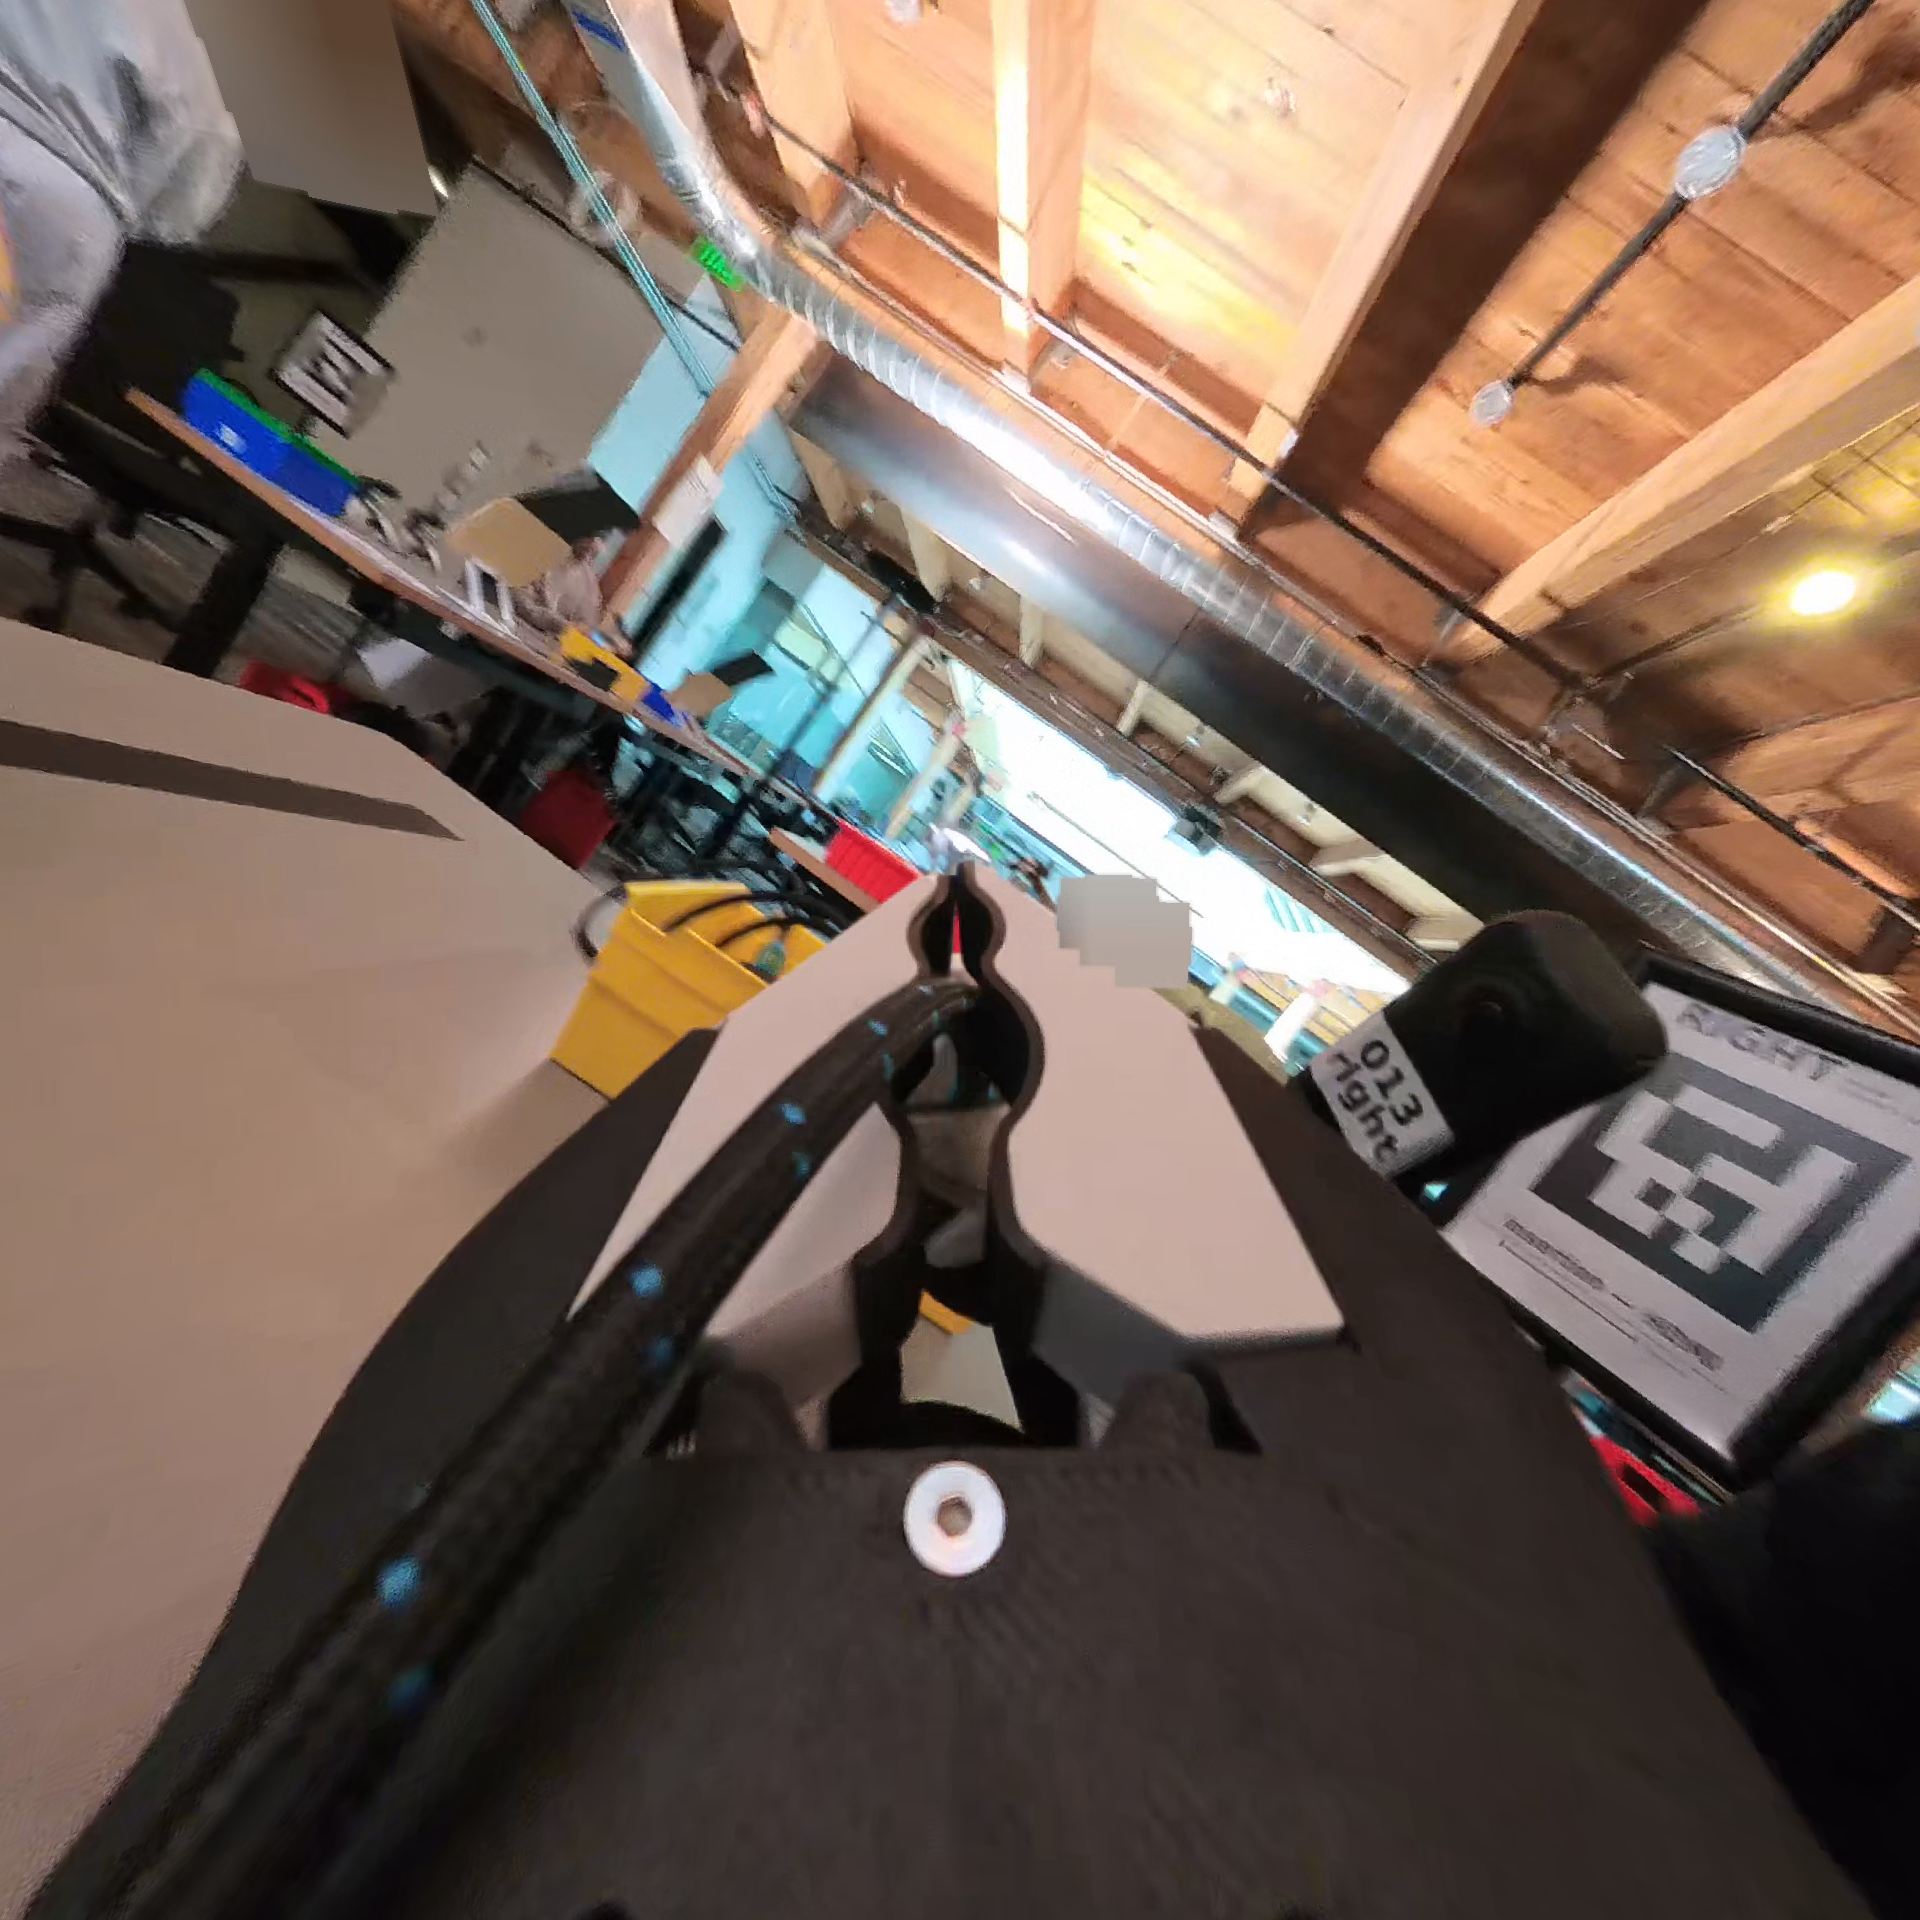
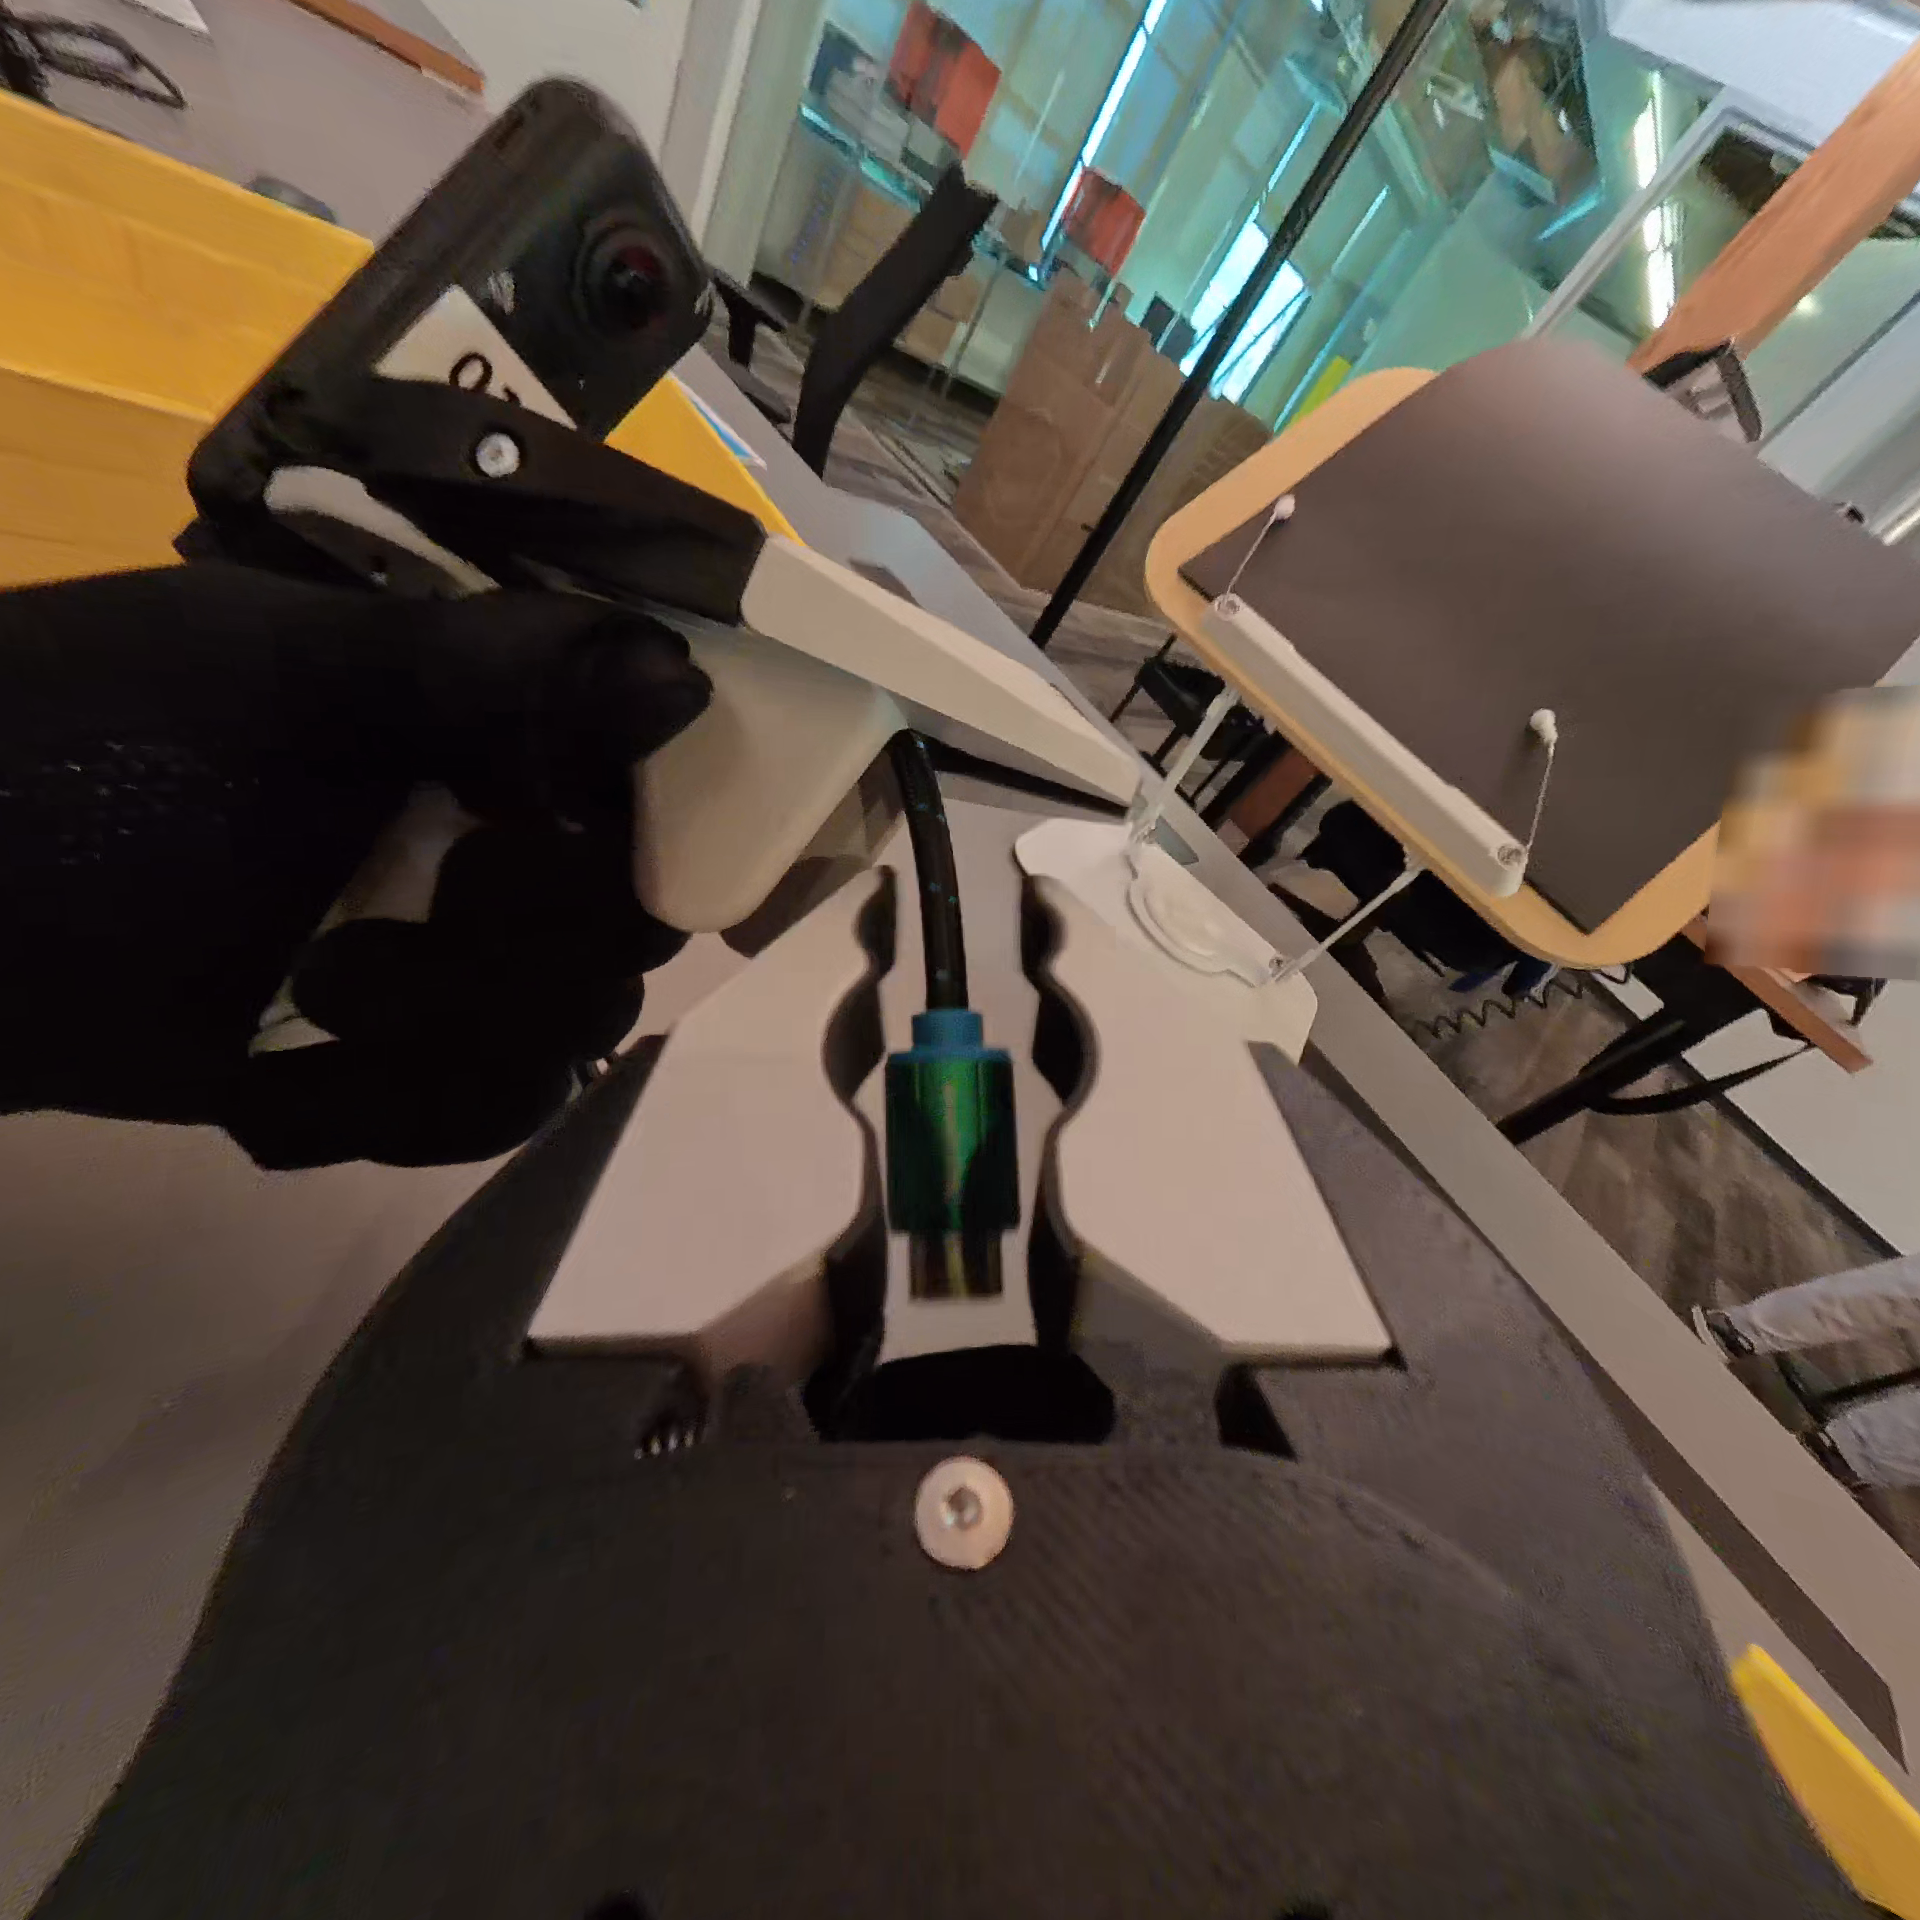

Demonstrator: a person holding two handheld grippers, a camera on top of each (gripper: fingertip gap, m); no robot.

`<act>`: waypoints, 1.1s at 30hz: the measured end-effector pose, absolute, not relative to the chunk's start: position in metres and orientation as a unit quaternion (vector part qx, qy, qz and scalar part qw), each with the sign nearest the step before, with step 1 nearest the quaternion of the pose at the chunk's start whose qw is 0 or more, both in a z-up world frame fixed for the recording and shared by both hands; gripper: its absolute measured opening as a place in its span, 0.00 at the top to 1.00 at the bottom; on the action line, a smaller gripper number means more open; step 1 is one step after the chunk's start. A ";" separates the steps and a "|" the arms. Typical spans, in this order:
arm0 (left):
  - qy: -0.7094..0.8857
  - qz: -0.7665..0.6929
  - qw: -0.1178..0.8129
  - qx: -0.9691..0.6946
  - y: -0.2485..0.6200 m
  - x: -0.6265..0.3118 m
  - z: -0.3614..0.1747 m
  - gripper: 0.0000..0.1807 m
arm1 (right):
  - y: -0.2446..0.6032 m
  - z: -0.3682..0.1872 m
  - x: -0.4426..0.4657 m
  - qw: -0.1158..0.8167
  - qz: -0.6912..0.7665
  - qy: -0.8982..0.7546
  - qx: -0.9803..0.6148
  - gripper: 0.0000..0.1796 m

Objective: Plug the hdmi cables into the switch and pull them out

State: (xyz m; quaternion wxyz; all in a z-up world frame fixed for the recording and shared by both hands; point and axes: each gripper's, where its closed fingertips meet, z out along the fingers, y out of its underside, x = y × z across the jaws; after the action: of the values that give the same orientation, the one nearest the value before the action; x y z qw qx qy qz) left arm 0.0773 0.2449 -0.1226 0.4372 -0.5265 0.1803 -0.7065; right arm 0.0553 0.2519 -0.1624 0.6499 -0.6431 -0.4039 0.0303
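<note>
In the right wrist view my right gripper (image 2: 956, 894) is shut on the HDMI plug (image 2: 948, 1148), a green-blue metal connector lying lengthwise between the white fingers (image 2: 1174, 1174), its contact end toward the camera. Its black braided cable (image 2: 930, 831) runs up into my left gripper (image 2: 1101, 769), held by a black-gloved hand (image 2: 343, 852) at upper left. In the left wrist view my left gripper (image 1: 961, 904) is shut, tilted up toward the ceiling, with the blue-flecked cable (image 1: 727, 1205) running along its left finger into the jaw notch. No switch is in view.
A yellow bin (image 1: 665, 987) (image 2: 135, 343) stands on the grey table (image 2: 260, 1247). A dark board on a white wire stand (image 2: 1455, 644) stands just ahead on the right. The right gripper's camera and marker plate (image 1: 1486, 1049) are close on the right in the left wrist view. One gripper's finger ends stand about 4 cm off the other's.
</note>
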 end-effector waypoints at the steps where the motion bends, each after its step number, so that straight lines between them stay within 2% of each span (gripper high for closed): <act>1: 0.170 -0.701 0.453 -0.525 0.251 0.072 -0.120 1.00 | 0.249 -0.158 0.056 0.653 0.038 -0.405 -0.638 0.81; 4: 0.167 -0.726 0.449 -0.493 0.252 0.062 -0.106 1.00 | 0.244 -0.146 0.063 0.659 0.041 -0.412 -0.628 0.74; 8: 0.147 -0.714 0.468 -0.499 0.263 0.056 -0.099 1.00 | 0.241 -0.152 0.069 0.646 -0.002 -0.441 -0.623 0.72; 11: 0.142 -0.721 0.470 -0.490 0.265 0.052 -0.093 1.00 | 0.242 -0.162 0.066 0.632 -0.011 -0.451 -0.630 0.75; 14: 0.145 -0.721 0.470 -0.489 0.264 0.052 -0.091 1.00 | 0.240 -0.158 0.059 0.640 0.072 -0.417 -0.642 0.81; 16: 0.149 -0.723 0.465 -0.489 0.262 0.053 -0.091 1.00 | 0.240 -0.161 0.059 0.625 0.118 -0.399 -0.660 0.90; 30: 0.192 -0.712 0.474 -0.482 0.255 0.052 -0.094 1.00 | 0.231 -0.158 0.055 0.605 0.230 -0.375 -0.664 0.90; 33: 0.195 -0.713 0.469 -0.484 0.256 0.053 -0.102 0.95 | 0.230 -0.155 0.053 0.604 0.255 -0.363 -0.663 0.90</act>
State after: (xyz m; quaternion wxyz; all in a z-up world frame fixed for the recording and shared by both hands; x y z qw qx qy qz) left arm 0.0527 0.2559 -0.1017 0.4692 -0.4837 0.1950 -0.7127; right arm 0.0532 0.2302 -0.1553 0.6039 -0.6626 -0.3626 0.2546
